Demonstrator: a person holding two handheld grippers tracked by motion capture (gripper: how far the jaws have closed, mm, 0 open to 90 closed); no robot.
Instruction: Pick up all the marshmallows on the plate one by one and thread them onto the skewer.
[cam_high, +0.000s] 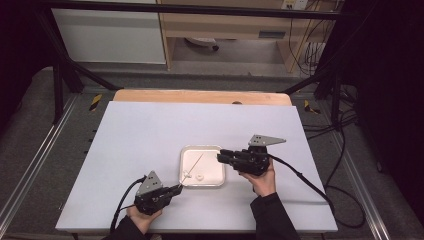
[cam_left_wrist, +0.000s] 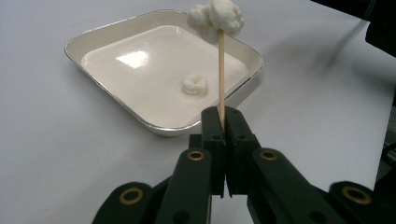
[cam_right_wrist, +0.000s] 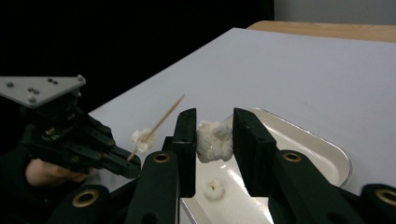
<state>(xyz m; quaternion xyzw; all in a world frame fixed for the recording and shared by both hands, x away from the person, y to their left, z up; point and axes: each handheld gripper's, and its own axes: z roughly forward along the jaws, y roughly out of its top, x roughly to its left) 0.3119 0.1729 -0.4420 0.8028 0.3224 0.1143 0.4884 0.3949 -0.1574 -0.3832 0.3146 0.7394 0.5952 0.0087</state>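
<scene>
A shallow white tray (cam_high: 215, 150) lies mid-table, with one loose white puffy piece (cam_high: 199, 176) in it. My left gripper (cam_high: 179, 188) sits at the tray's near left corner, shut on the butt of a thin wooden skewer (cam_left_wrist: 221, 70). The skewer has a white puffy piece (cam_left_wrist: 216, 16) speared on it and slants up over the tray. My right gripper (cam_high: 220, 156) hovers above the tray's right edge, shut on another white puffy piece (cam_right_wrist: 214, 140). From the right gripper view, the left gripper (cam_right_wrist: 121, 163) and its skewer (cam_right_wrist: 161, 120) show at left, a little apart from the held piece.
The white table sheet (cam_high: 150, 130) has open room on all sides of the tray. A wooden edge (cam_high: 200, 96) runs along the far side. Black cables (cam_high: 310, 182) trail from the grippers toward the near and right edges.
</scene>
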